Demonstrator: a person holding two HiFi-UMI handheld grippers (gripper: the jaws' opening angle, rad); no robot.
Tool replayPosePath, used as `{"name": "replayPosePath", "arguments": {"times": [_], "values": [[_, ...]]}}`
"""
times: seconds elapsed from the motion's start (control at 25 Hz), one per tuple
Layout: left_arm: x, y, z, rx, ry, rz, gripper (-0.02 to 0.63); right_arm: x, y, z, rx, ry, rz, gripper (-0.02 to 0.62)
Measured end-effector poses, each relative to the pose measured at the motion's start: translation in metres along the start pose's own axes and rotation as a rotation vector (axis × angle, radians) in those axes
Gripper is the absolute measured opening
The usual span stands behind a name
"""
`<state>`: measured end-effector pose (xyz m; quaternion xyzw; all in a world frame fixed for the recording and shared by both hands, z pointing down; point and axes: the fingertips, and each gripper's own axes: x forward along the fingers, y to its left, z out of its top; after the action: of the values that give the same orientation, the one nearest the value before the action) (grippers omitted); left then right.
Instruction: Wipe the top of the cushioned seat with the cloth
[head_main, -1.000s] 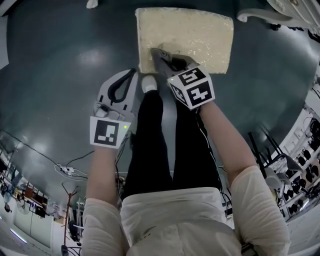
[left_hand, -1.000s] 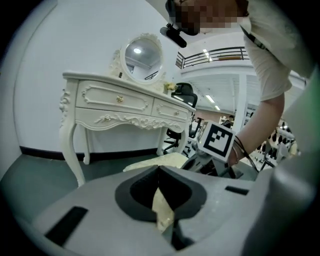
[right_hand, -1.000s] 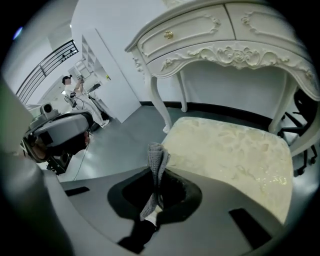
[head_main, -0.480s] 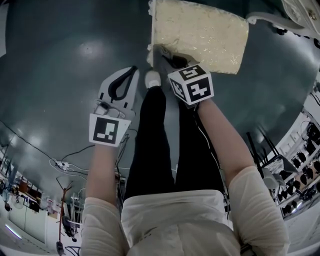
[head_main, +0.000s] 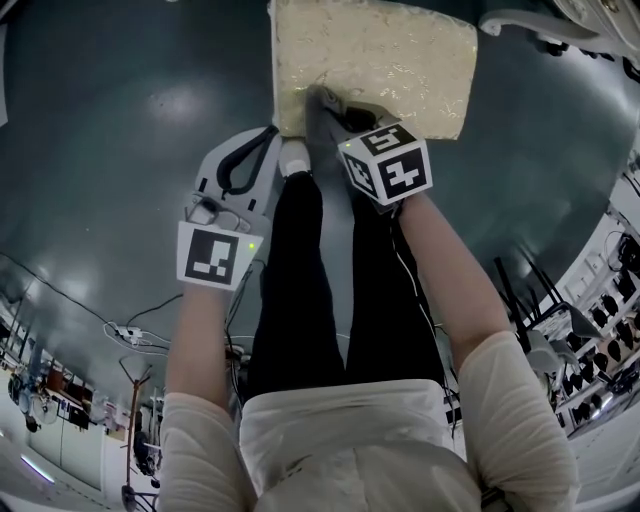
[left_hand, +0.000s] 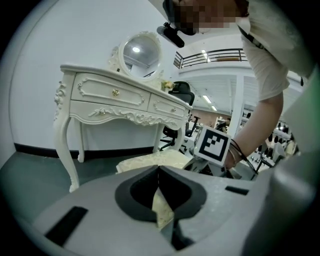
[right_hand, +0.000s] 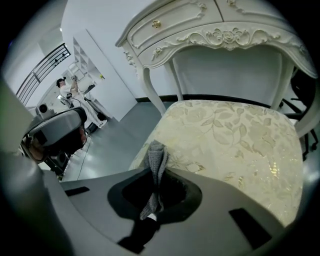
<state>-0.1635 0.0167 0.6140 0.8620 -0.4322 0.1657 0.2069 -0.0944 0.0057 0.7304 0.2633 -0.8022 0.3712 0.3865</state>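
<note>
The cushioned seat (head_main: 380, 60) is cream with a gold leaf pattern and lies at the top of the head view. My right gripper (head_main: 322, 98) rests over its near left part, shut on a grey cloth (head_main: 318, 110). In the right gripper view the cloth (right_hand: 156, 162) is pinched upright between the jaws of my right gripper (right_hand: 155, 175), with the seat (right_hand: 235, 135) spread out beyond them. My left gripper (head_main: 266, 142) hangs over the floor left of the seat, shut on nothing. In the left gripper view my left gripper (left_hand: 159, 175) points toward the seat (left_hand: 150, 161).
A white carved dressing table (right_hand: 210, 25) with a round mirror (left_hand: 139, 50) stands behind the seat. The person's black-trousered legs and a white shoe (head_main: 294, 160) are between the grippers. Cables (head_main: 130, 335) lie on the dark floor at the left.
The right gripper slid the cloth toward the seat's near left corner, then back a little inward. The left gripper has kept its place beside the leg.
</note>
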Motion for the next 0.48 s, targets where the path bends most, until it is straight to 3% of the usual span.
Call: {"name": "replayPosePath", "arguments": {"times": [0.48], "values": [[0.056,-0.052,0.023,0.018,-0.006,-0.041,0.003,-0.044,-0.069,-0.026,0.042,-0.009,-0.05,0.031]]}}
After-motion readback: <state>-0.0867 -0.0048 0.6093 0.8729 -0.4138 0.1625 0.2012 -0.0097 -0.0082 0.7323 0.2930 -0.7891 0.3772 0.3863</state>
